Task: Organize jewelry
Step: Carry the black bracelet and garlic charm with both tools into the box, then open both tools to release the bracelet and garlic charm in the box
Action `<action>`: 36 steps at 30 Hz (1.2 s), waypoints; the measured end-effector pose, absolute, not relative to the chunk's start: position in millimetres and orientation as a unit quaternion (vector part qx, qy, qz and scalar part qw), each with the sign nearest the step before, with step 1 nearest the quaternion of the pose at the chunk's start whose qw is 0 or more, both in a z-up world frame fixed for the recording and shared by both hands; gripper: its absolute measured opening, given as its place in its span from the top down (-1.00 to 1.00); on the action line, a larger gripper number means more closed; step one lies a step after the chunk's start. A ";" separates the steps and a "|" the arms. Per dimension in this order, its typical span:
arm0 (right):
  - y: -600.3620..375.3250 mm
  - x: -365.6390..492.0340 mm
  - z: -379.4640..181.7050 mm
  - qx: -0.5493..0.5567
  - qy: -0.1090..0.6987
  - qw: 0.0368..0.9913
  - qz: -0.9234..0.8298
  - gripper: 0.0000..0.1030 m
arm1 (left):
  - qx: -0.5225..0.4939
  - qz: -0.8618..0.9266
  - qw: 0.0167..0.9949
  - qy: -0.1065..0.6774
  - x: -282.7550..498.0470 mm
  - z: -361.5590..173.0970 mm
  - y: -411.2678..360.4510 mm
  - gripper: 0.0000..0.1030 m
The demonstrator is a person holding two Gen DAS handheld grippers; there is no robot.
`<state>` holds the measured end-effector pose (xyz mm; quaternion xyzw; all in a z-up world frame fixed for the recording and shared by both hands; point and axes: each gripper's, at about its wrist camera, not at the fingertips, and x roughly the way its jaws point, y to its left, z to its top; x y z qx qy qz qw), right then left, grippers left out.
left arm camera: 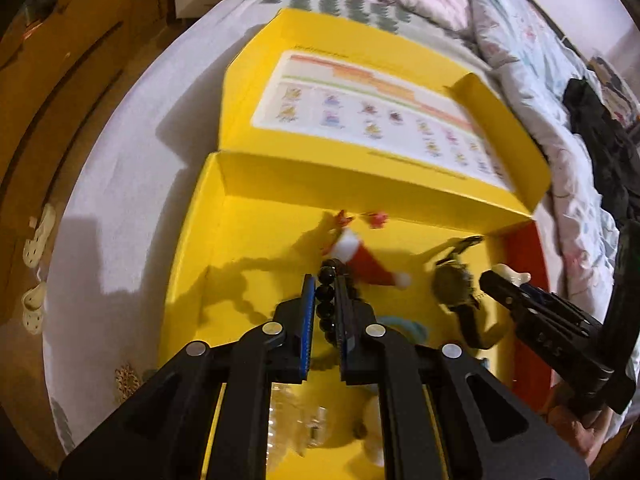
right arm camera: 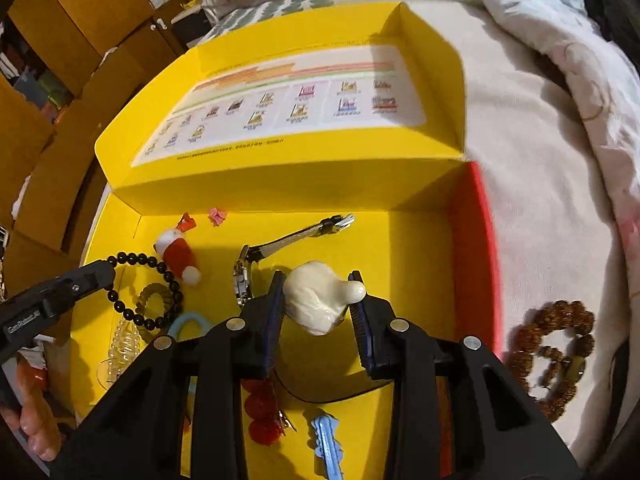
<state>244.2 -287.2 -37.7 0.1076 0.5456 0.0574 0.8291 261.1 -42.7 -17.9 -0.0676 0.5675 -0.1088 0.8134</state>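
A yellow box (right arm camera: pixel 420 248) lies open on the bed, its lid (left arm camera: pixel 360 92) folded back. My left gripper (left arm camera: pixel 324 284) is shut on a black bead bracelet (left arm camera: pixel 326 292) and holds it over the box; the bracelet also shows in the right wrist view (right arm camera: pixel 160 272) hanging from the left gripper (right arm camera: pixel 106 270). My right gripper (right arm camera: pixel 318 284) is shut on a cream white ornament (right arm camera: pixel 316 300) above the box floor; it shows in the left wrist view (left arm camera: pixel 504 280) too. A wristwatch (right arm camera: pixel 280 244) lies in the box just beyond it.
In the box lie a Santa-hat clip (right arm camera: pixel 178 252), small red (right arm camera: pixel 187 222) and pink (right arm camera: pixel 217 216) clips, a coiled hair tie (right arm camera: pixel 154 298), a clear clip (right arm camera: pixel 120 348), red beads (right arm camera: pixel 260 408) and a blue clip (right arm camera: pixel 326 440). A brown bead bracelet (right arm camera: pixel 552 344) lies on the bedsheet right of the box.
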 end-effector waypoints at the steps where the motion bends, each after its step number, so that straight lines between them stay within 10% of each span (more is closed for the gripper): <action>1: -286.5 245.0 -41.2 0.104 0.551 0.826 0.054 0.35 | -0.067 -0.106 0.812 0.571 262.2 -21.3 -40.5 0.82; 24: -280.9 230.1 -21.0 0.035 0.525 0.850 0.014 -0.13 | -0.062 -0.096 0.822 0.557 277.2 -32.4 -29.4 0.66; 36: -334.4 173.0 37.5 0.096 0.466 0.879 0.011 -0.50 | -0.052 -0.080 0.849 0.520 236.0 8.3 -29.7 -0.02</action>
